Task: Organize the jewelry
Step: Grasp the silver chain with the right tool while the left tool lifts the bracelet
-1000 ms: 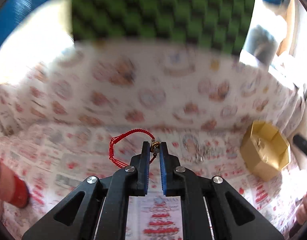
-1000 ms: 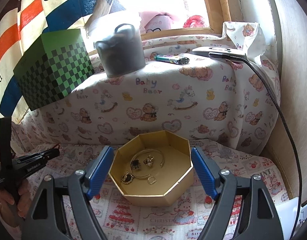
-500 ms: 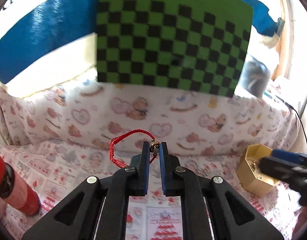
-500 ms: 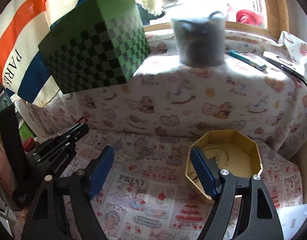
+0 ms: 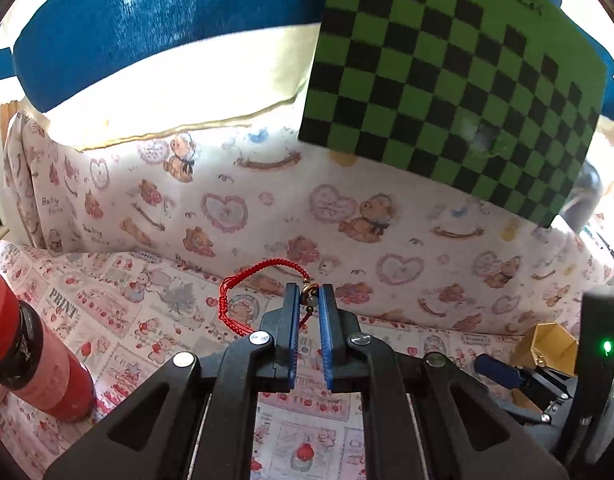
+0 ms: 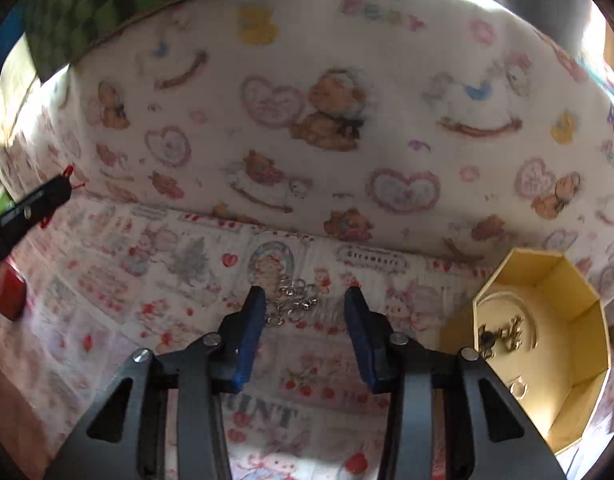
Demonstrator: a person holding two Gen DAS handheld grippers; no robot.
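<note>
1. Left gripper (image 5: 310, 300) is clamped on the bead of a red braided cord bracelet (image 5: 243, 296), held clear of the cloth.
2. Right gripper (image 6: 305, 308), jaws just closing, straddles a silver chain (image 6: 291, 300) (not yet pinched).
3. Gold octagonal cardboard box (image 6: 547, 280) already holds several pieces; both remain outside.
</note>
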